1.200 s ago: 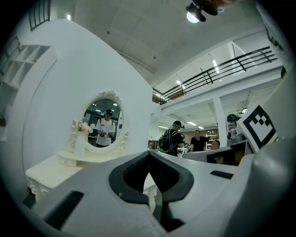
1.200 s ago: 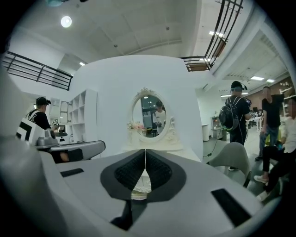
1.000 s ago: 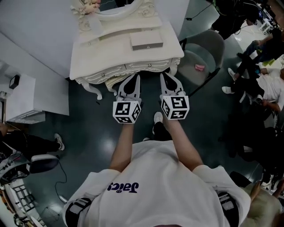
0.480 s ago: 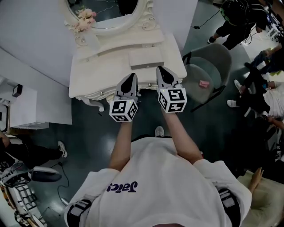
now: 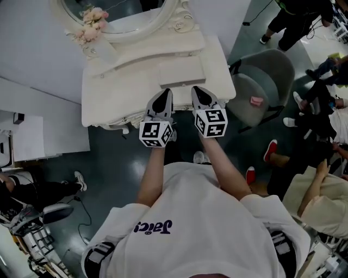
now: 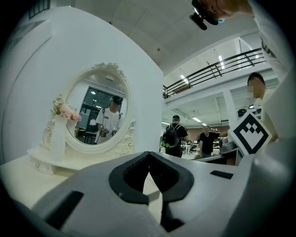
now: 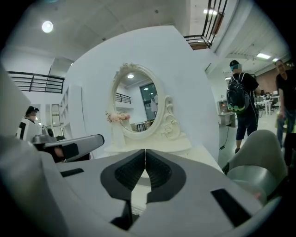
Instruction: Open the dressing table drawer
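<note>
The cream dressing table [image 5: 119,81] with its oval mirror [image 5: 117,16] stands just ahead of me. Its drawer front is hidden under the tabletop's front edge in the head view, and neither gripper view shows it. Side by side, my left gripper [image 5: 165,91] and right gripper [image 5: 196,88] reach over that front edge above the tabletop. The left gripper [image 6: 148,154] is shut with nothing between its jaws. The right gripper [image 7: 145,150] is also shut and empty. Both gripper views look across the tabletop at the mirror [image 6: 99,111].
A vase of pink flowers [image 5: 89,24] stands at the table's back left, and a flat pale box [image 5: 182,73] lies near the middle. A grey chair [image 5: 261,87] stands right of the table, a white cabinet [image 5: 22,136] left. People stand at the right.
The table has come closer. Both grippers have moved forward, from in front of the drawer fronts to over the tabletop's front edge. Their jaws have stayed shut.
</note>
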